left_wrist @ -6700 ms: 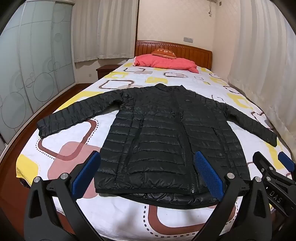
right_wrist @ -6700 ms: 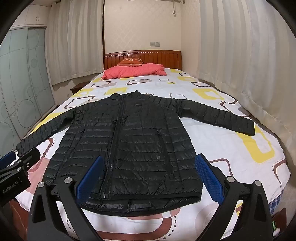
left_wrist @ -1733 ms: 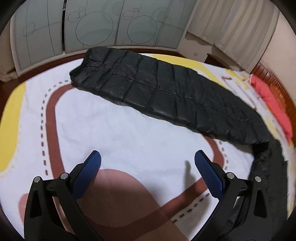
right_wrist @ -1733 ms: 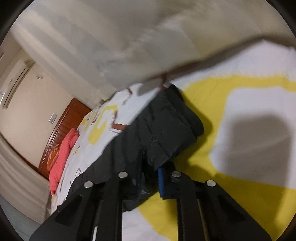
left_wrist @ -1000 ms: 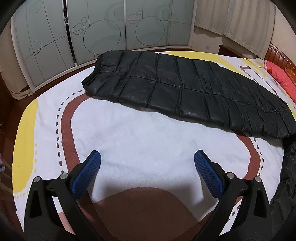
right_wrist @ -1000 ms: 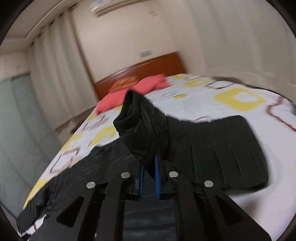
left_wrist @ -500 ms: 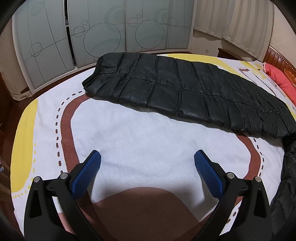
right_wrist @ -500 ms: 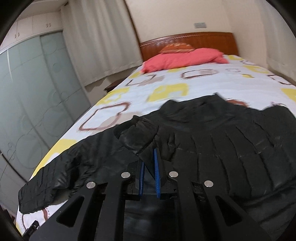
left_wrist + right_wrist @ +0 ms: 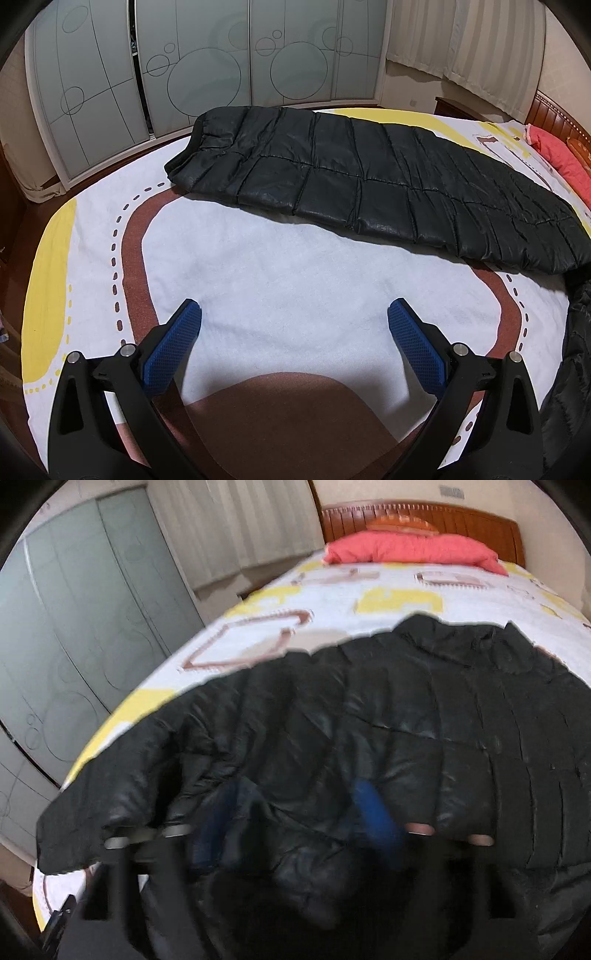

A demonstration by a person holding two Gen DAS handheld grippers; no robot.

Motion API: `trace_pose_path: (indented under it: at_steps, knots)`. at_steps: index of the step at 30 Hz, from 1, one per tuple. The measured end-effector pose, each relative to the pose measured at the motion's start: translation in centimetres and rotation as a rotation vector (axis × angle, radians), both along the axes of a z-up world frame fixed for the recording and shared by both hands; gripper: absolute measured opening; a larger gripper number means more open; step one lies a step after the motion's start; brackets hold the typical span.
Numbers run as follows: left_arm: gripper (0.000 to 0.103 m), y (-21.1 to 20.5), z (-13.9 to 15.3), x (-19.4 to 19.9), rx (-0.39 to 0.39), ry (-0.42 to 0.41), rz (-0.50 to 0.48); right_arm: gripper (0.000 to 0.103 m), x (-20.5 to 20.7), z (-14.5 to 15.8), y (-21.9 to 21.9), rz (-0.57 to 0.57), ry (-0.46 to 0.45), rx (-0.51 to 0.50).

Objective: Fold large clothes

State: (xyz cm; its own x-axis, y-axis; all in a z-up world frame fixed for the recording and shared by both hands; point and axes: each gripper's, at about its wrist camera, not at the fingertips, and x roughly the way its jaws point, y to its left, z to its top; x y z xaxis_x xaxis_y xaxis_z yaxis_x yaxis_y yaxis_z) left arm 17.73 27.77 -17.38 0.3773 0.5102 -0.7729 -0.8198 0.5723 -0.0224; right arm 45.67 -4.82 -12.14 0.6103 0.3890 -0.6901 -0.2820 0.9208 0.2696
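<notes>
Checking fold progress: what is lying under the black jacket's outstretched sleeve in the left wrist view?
The sleeve lies flat on the patterned bedsheet, with white cloth and a brown band showing along its edge. Whatever is directly beneath it is covered.

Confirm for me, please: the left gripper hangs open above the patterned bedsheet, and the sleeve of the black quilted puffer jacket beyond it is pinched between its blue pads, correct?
Not quite. The left gripper hangs open above the patterned bedsheet, but the black quilted puffer jacket's sleeve lies flat on the sheet beyond its blue pads, untouched. The left wrist view shows this.
</notes>
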Motion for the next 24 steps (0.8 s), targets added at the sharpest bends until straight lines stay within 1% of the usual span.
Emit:
trace_pose_path:
  at_steps: [2, 4, 5, 6, 7, 8, 9, 10, 11, 13, 15, 16, 18, 20, 21, 22, 24]
  knots:
    - [0.101, -0.1, 0.0, 0.0, 0.0, -0.001, 0.0, 0.074, -1.2, 1.4, -1.0, 0.014, -0.043, 0.011]
    - [0.101, -0.1, 0.0, 0.1, 0.001, -0.001, 0.0, 0.074, -2.4, 3.1, -3.5, -0.012, -0.093, 0.024]
    - [0.101, -0.1, 0.0, 0.0, 0.001, 0.0, 0.0, 0.072, -2.9, 4.0, -5.8, -0.044, -0.115, 0.034]
    - [0.101, -0.1, 0.0, 0.0, 0.002, 0.001, 0.0, 0.067, -3.2, 4.6, -8.4, -0.083, -0.125, 0.032]
    - [0.101, -0.1, 0.0, 0.1, 0.003, 0.001, 0.0, 0.055, -3.2, 4.9, -10.2, -0.115, -0.128, 0.022]
    - [0.101, -0.1, 0.0, 0.0, 0.004, 0.002, 0.0, 0.051, -3.1, 5.2, -13.4, -0.176, -0.122, -0.007]
    - [0.101, -0.1, 0.0, 0.1, 0.005, 0.002, 0.001, 0.051, -3.0, 5.2, -15.4, -0.214, -0.116, -0.023]
    - [0.101, -0.1, 0.0, 0.1, 0.005, 0.002, 0.001, 0.049, -2.7, 5.0, -19.2, -0.295, -0.105, -0.047]
    - [0.101, -0.1, 0.0, 0.1, 0.006, 0.003, 0.0, 0.048, -2.5, 4.8, -21.4, -0.35, -0.096, -0.063]
    - [0.101, 0.0, -0.1, 0.1, 0.007, 0.003, 0.0, 0.048, -2.3, 3.9, -27.5, -0.495, -0.067, -0.099]
    - [0.101, -0.1, -0.1, 0.3, 0.009, 0.005, 0.001, 0.048, -2.3, 2.7, -30.6, -0.574, -0.038, -0.125]
    - [0.101, 0.0, -0.1, 0.3, 0.01, 0.006, 0.001, 0.043, -2.3, 1.5, -32.1, -0.603, -0.011, -0.138]
    - [0.101, 0.0, -0.2, 0.4, 0.013, 0.008, 0.001, 0.042, -2.0, -0.5, -32.6, -0.593, 0.031, -0.156]
    - [0.101, -0.2, -0.2, 0.6, 0.014, 0.01, 0.001, 0.042, -1.2, -3.0, -31.9, -0.546, 0.09, -0.164]
    - [0.101, -0.1, -0.2, 0.6, 0.014, 0.011, 0.001, 0.044, -1.0, -3.7, -31.5, -0.532, 0.088, -0.186]
    - [0.101, -0.1, -0.2, 0.7, 0.015, 0.012, 0.001, 0.044, -0.9, -3.7, -31.2, -0.525, 0.085, -0.197]
    - [0.101, -0.1, -0.2, 0.7, 0.014, 0.011, 0.001, 0.044, -0.7, -2.6, -30.7, -0.514, 0.097, -0.23]
